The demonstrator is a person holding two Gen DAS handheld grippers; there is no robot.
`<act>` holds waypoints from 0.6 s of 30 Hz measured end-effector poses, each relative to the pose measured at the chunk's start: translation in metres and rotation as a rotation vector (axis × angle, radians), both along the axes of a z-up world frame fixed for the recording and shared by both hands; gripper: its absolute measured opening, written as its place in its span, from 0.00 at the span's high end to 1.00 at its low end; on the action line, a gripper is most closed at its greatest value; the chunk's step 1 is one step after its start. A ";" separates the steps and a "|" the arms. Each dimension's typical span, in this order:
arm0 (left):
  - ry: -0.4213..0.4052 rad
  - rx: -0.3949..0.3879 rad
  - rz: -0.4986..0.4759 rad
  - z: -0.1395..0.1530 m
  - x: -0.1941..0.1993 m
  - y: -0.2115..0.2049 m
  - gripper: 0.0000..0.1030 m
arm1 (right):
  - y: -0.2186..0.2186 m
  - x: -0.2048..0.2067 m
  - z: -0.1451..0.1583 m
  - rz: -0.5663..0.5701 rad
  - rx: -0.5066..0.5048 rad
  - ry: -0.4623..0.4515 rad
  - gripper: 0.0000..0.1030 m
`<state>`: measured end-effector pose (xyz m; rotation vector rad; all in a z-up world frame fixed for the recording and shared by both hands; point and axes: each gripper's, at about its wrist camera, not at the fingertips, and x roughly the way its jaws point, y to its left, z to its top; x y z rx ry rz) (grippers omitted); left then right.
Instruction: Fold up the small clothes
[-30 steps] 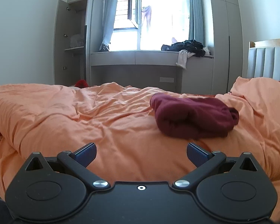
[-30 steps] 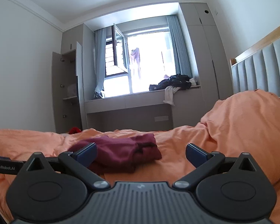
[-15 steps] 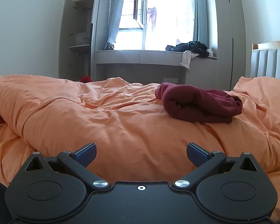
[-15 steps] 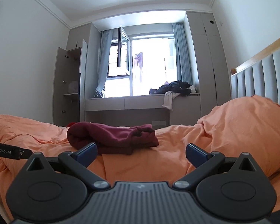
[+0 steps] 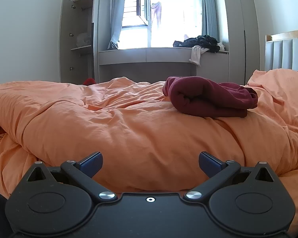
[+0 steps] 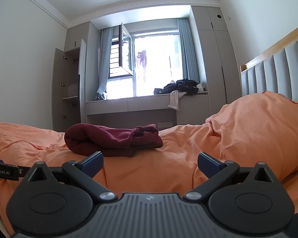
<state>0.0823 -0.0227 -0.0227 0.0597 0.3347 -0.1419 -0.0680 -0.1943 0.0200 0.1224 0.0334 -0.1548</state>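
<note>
A dark red garment lies folded in a thick bundle on the orange duvet. It also shows in the right wrist view. My left gripper is open and empty, low at the near side of the bed, well short of the garment. My right gripper is open and empty, close in front of the garment, its left fingertip near the bundle's near edge. The left gripper's body shows at the left edge of the right wrist view.
An orange pillow lies on the right by the padded headboard. Beyond the bed is a window bench with a pile of dark clothes, and an open wardrobe on the left.
Both grippers have dropped lower and pulled back toward the near side of the bed. The garment now sits higher and farther in both views. Both stay open.
</note>
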 end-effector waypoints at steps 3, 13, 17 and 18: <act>0.001 0.001 0.002 0.000 0.000 0.000 0.00 | 0.000 0.000 0.000 0.000 0.001 0.003 0.00; 0.002 0.004 0.005 -0.001 0.001 0.000 0.00 | 0.000 0.001 -0.001 0.001 -0.006 0.009 0.00; 0.002 0.003 0.004 -0.001 0.001 0.000 0.00 | -0.001 0.001 -0.001 0.001 -0.004 0.009 0.00; 0.002 0.003 0.004 -0.001 0.001 0.000 0.00 | -0.001 0.001 -0.002 0.001 -0.004 0.010 0.00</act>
